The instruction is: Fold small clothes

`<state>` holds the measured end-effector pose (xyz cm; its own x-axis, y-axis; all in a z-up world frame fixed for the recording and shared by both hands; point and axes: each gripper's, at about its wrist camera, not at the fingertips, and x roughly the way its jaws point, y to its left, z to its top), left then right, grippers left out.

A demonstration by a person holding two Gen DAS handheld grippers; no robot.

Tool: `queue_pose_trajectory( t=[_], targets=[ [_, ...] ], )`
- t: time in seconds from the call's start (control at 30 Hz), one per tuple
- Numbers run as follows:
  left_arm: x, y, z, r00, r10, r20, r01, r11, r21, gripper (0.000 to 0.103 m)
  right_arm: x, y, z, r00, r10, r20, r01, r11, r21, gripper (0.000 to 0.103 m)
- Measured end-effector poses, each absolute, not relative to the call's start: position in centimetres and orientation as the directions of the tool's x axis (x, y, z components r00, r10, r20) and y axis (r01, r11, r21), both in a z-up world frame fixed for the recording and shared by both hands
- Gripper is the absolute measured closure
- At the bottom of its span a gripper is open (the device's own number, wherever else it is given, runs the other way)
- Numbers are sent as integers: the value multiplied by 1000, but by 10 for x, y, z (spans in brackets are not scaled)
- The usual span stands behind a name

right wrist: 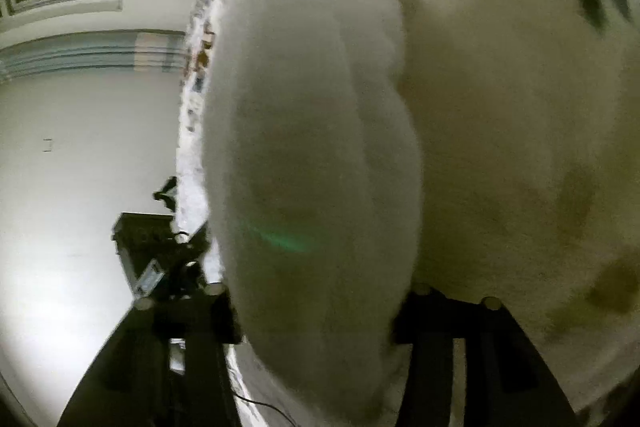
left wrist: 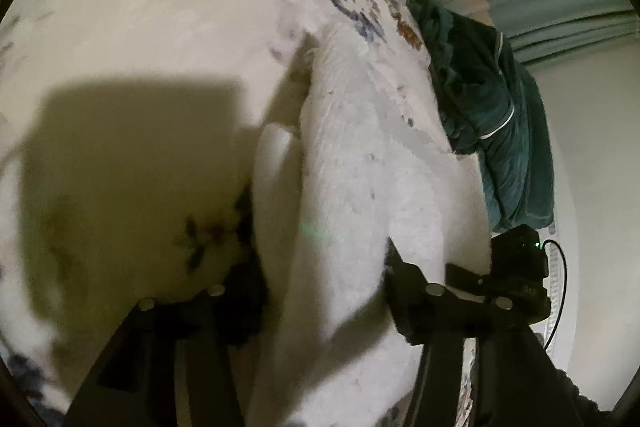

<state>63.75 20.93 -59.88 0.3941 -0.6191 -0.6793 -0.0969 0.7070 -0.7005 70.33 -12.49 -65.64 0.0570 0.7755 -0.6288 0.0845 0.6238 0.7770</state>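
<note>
Clearly both claws, left claw (left wrist: 320, 291) and right claw (right wrist: 316, 307), stand half-wide around the white fleece garment (left wrist: 360, 163) at lower centre; it may slip, spoiling the fold.

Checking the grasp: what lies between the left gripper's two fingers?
A fold of the white fluffy garment lies between the left gripper fingers, seen in the left wrist view.

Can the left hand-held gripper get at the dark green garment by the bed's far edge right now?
Probably not directly: the left hand-held gripper has the white fluffy cloth between its fingers, filling the way ahead, and the dark green garment lies well off to the side on the floral bedspread.
</note>
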Motion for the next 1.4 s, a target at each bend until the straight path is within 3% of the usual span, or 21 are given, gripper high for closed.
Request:
queue_pose_trajectory(
  t=[0.07, 0.17, 0.33, 0.4, 0.43, 0.47, 0.63, 0.7, 1.03, 1.4],
  targets=[
    [629, 213, -593, 389, -593, -705, -112, 730, -675, 39, 697, -130, -650, 52, 722, -690, 63, 687, 724, 34],
    [612, 216, -579, 401, -522, -753, -131, 781, -611, 37, 684, -135, -633, 65, 606, -792, 1, 794, 608, 22],
    [575, 207, -554, 430, -301, -851, -150, 906, -397, 36, 656, -132, -606, 114, 444, -889, -8, 895, 446, 22],
    [561, 196, -549, 404, -167, -899, -178, 950, -256, 18, 644, -128, -591, 152, 362, -920, 1, 931, 366, 16],
    [557, 192, -547, 401, -136, -906, -178, 959, -222, 7, 634, -124, -581, 168, 322, -932, 0, 945, 327, 11],
    [549, 186, -543, 405, -91, -910, -178, 968, -176, 4, 633, -111, -569, 189, 266, -945, -2, 963, 270, 5],
    [523, 158, -515, 440, 51, -896, -178, 984, -32, 1, 594, -82, -517, 311, -19, -950, -23, 999, -28, 0],
    [518, 149, -501, 444, 92, -891, -184, 983, 10, 1, 581, -81, -497, 345, -68, -936, -22, 996, -81, 0],
    [465, 117, -381, 519, 90, -850, -162, 987, 5, 1, 485, -107, -373, 431, -93, -898, 2, 995, -102, 0],
    [349, 82, -230, 623, 93, -776, -130, 991, 14, 1, 344, -127, -186, 576, -90, -812, 19, 995, -96, 0]
  ],
)
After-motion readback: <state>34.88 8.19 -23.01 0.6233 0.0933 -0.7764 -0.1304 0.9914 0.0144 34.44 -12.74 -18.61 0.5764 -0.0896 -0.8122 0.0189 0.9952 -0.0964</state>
